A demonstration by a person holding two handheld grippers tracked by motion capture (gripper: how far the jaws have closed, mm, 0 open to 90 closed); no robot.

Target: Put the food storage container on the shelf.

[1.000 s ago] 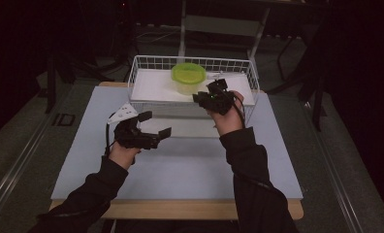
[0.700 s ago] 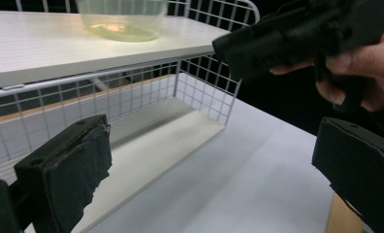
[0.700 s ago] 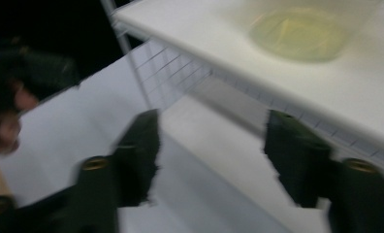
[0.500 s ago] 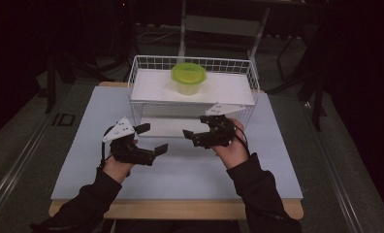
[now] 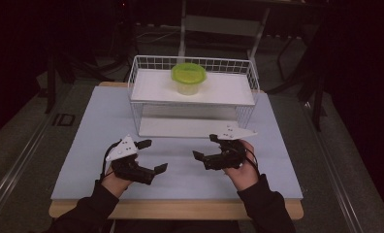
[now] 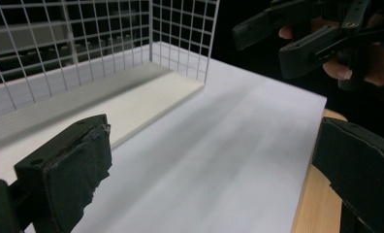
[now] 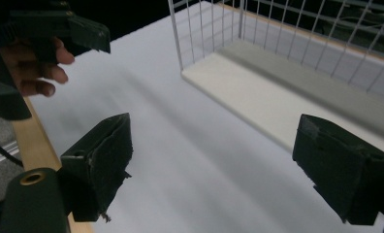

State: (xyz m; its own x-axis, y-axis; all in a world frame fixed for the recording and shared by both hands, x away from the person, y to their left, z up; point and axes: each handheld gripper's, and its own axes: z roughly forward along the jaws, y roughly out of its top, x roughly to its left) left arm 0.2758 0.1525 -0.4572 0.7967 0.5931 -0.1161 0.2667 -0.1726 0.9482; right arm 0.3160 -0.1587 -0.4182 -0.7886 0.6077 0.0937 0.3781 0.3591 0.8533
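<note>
A dim lab: lone lit table (image 5: 98,141) amid dark equipment stands (image 5: 52,77).

Left gripper (image 5: 151,155) and right gripper (image 5: 204,146) held low, side by side, well apart, jaws spread wide and empty, tips turned toward each other

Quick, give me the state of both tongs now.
Left tongs: open, holding nothing.
Right tongs: open, holding nothing.
</note>
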